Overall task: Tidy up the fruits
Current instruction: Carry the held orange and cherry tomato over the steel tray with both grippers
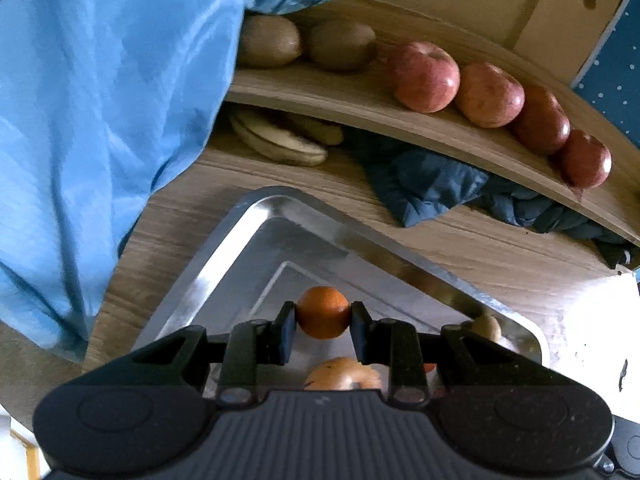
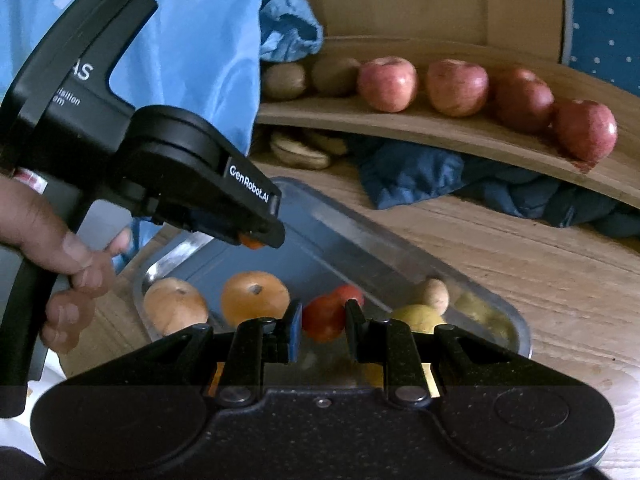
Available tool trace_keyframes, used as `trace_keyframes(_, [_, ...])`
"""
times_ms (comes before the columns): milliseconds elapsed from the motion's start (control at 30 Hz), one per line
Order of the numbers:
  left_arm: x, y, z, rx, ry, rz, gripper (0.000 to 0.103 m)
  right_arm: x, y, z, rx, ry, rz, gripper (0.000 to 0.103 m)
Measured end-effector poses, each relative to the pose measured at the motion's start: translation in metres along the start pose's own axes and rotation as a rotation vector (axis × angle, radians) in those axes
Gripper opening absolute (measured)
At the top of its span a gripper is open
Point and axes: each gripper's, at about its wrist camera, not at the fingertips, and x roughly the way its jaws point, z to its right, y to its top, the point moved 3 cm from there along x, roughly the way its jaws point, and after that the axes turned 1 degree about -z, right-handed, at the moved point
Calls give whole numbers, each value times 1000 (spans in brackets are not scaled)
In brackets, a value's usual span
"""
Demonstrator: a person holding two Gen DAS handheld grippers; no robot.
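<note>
My left gripper (image 1: 323, 314) is shut on a small orange (image 1: 323, 305), held above the far corner of a metal tray (image 1: 224, 248). In the right wrist view the same left gripper (image 2: 260, 236) hangs over the tray's (image 2: 400, 256) left end, with a bit of orange showing at its tips. My right gripper (image 2: 323, 316) has its fingers against both sides of a red fruit (image 2: 322, 318) low in the tray. A second red fruit (image 2: 352, 291) sits just behind it. Two large tan-orange fruits (image 2: 254, 298) lie at the tray's left end.
A curved wooden shelf (image 2: 440, 132) carries several red apples (image 2: 386, 84) and two kiwis (image 2: 284, 80). Bananas (image 2: 300, 152) and a dark blue cloth (image 2: 412, 176) lie under it. A yellow fruit (image 2: 416, 316) and a small brown one (image 2: 434, 294) lie in the tray. A person's blue garment (image 1: 100, 80) fills the left.
</note>
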Motion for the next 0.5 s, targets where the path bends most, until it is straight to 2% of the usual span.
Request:
trace_keyframes(333, [0, -6, -15, -37, 53, 0, 31, 6, -2, -10, -1, 0, -34, 24])
trace_keyframes(500, [1, -8, -17, -43, 52, -7, 31, 9, -3, -12, -7, -7, -50, 24])
